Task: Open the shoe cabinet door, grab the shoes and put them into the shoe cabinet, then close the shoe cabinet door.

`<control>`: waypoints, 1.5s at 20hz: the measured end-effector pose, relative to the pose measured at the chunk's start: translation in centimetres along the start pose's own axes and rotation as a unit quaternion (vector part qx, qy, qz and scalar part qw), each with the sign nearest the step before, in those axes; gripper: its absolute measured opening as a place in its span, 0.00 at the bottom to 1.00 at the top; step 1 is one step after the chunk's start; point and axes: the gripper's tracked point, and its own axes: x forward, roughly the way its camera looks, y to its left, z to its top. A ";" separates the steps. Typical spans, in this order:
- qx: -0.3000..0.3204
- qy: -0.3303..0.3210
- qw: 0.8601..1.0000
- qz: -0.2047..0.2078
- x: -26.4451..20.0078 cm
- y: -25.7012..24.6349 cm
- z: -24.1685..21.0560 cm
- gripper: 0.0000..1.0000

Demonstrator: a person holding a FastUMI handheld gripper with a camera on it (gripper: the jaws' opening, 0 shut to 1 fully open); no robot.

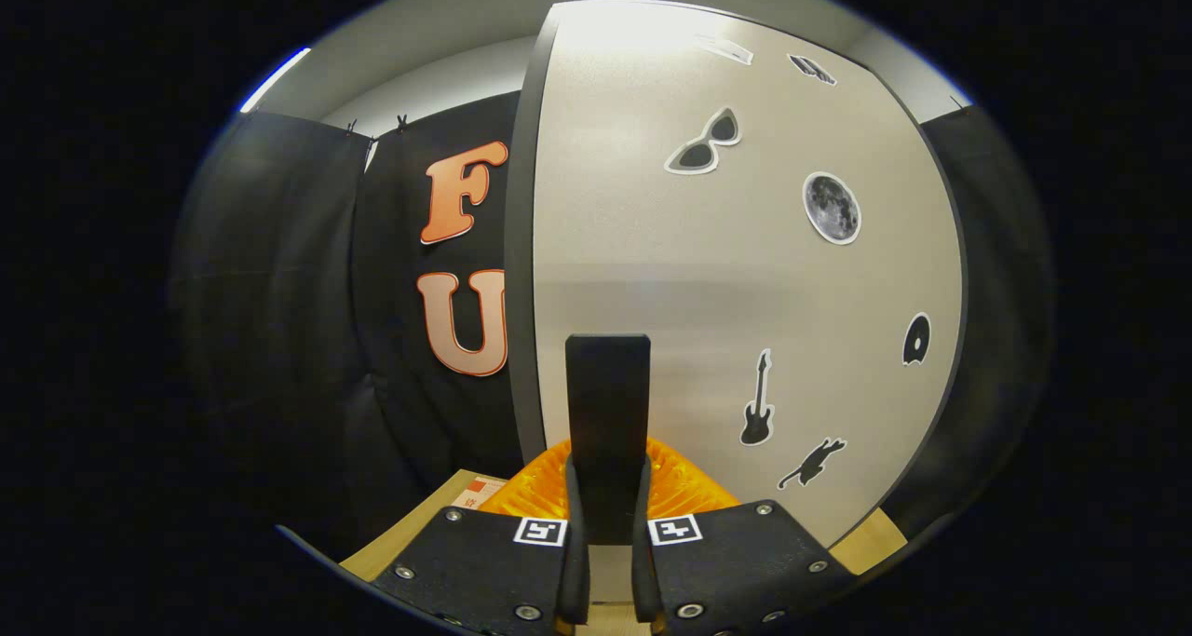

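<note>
- Two fingers of the hand-held gripper sit close together, pinching the black handle between them; both pads press on its sides
- handle is a flat black upright bar, rising from between the fingers and ending about mid-height of the door
- I see the shoe cabinet door right ahead, a pale grey panel with a dark edge along its left side; I can't tell from here whether it's shut or ajar
- stickers on the door, right of the handle: sunglasses up high, moon below and to the right of them, guitar low near the handle, cat just below and right of the guitar, small dark round one near the door's right edge, two more at the very top, too distorted to identify
- orange ribbed part sits just behind the fingers on both sides of the handle, touching or just beside the door's foot, I can't tell which
- light wood surface runs under the gripper, with a small white-and-red card lying on it to the left of the orange part
- black booth cloth hangs to the left of the door and beyond its right edge
</note>
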 end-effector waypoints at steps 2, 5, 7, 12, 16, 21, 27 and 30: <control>0.003 0.003 1.000 -0.003 -0.7 -0.2 -0.1 0.18; 0.008 0.005 1.000 -0.009 -2.2 -0.4 -0.3 0.17; -0.001 0.006 1.000 -0.016 -3.0 -1.0 -0.3 0.18; 0.002 0.003 1.000 -0.009 -5.1 -2.0 -0.4 0.18; 0.005 -0.005 1.000 0.009 -6.7 -2.9 -0.6 0.17; 0.011 -0.011 0.999 0.037 -8.8 -4.3 -0.4 0.17; 0.017 -0.020 0.998 0.057 -11.2 -6.9 -0.5 0.17; 0.021 -0.019 0.998 0.062 -11.9 -8.5 -0.6 0.17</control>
